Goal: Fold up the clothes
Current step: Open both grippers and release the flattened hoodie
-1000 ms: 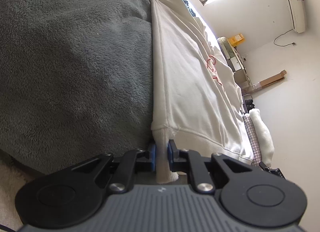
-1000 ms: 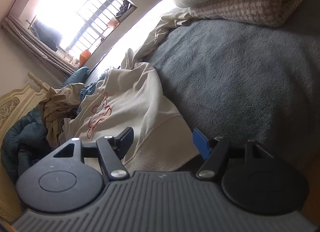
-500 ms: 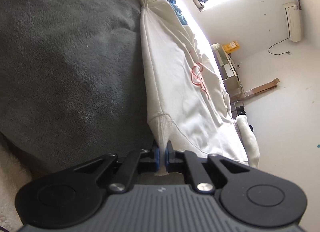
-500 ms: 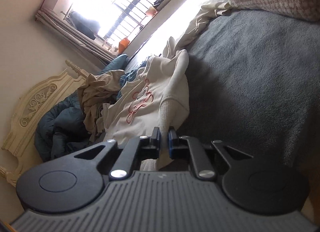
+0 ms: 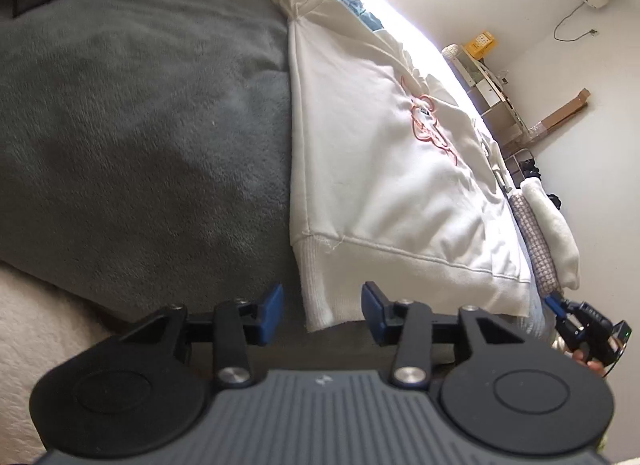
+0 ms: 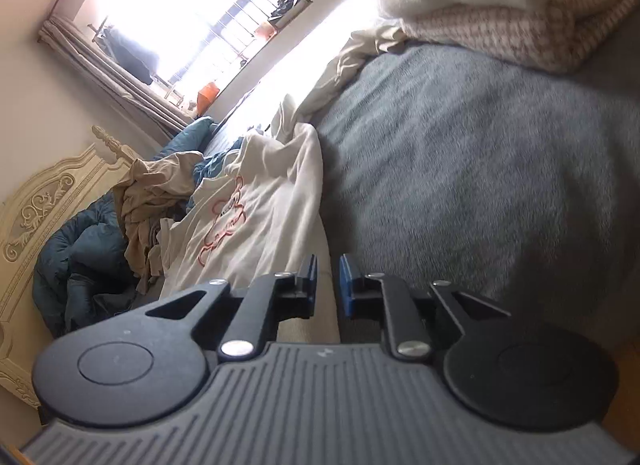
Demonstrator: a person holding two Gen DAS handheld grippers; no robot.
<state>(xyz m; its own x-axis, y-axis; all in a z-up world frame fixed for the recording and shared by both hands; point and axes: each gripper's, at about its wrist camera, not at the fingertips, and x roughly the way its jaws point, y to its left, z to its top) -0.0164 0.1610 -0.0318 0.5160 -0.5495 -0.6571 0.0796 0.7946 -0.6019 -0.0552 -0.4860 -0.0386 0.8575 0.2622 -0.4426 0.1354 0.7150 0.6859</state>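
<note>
A cream sweatshirt (image 5: 380,169) with a red line drawing on its chest lies spread on the grey fleece blanket (image 5: 140,125). My left gripper (image 5: 322,313) is open, and the ribbed near corner of the hem lies loose between its blue pads. In the right wrist view, my right gripper (image 6: 328,281) is shut on the hem of the same sweatshirt (image 6: 260,225), with cream cloth pinched between the pads. The right gripper (image 5: 557,305) also shows at the far right of the left wrist view, by the hem's other corner.
A folded stack of a white fleece and a pink checked knit (image 6: 500,5) sits on the blanket (image 6: 480,165) beyond the sweatshirt. Loose beige and blue clothes (image 6: 152,193) and a dark blue duvet (image 6: 80,257) are heaped by the cream headboard (image 6: 36,217).
My left gripper has opened and let go of the hem corner, which now lies flatter on the blanket. The right gripper shut on the hem a second ago and still holds it.
</note>
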